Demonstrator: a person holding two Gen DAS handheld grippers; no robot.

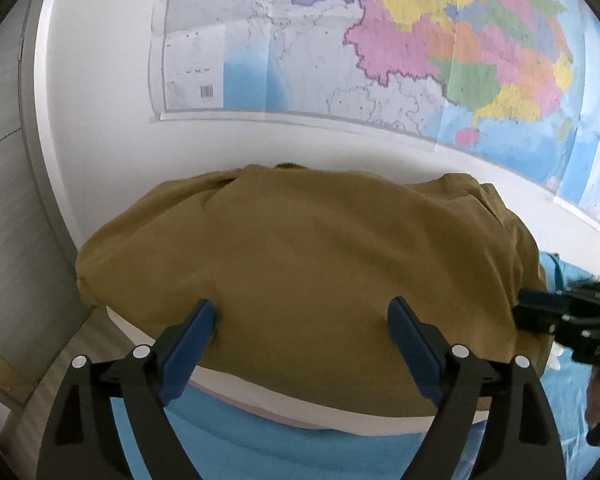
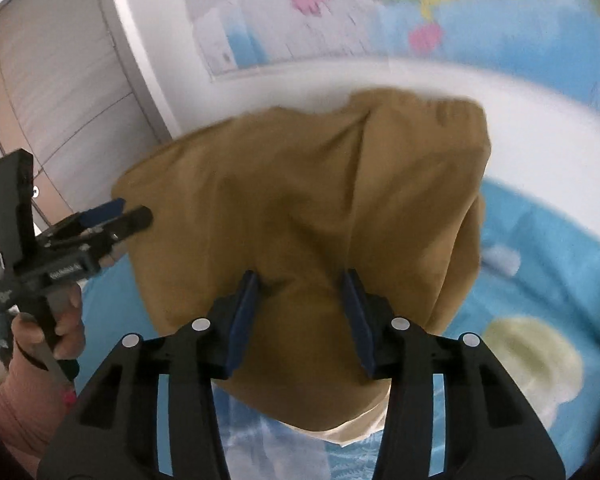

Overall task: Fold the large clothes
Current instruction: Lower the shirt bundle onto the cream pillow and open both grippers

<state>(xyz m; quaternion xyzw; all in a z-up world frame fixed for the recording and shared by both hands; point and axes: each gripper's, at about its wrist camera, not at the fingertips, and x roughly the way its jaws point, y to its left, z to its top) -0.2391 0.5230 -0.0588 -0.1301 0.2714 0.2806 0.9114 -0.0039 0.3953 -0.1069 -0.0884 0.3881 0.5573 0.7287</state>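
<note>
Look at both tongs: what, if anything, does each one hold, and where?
Nothing is held. The left tongs and right tongs stand open over the brown garment.

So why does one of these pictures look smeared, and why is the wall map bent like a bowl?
Right wrist view: motion blur smears the map and blue bedsheet, while the brown garment stays fairly sharp. Left wrist view: crisper, the map readable. Both views: the fisheye lens curves straight edges and darkens the corners; the light is soft, with no glare.
</note>
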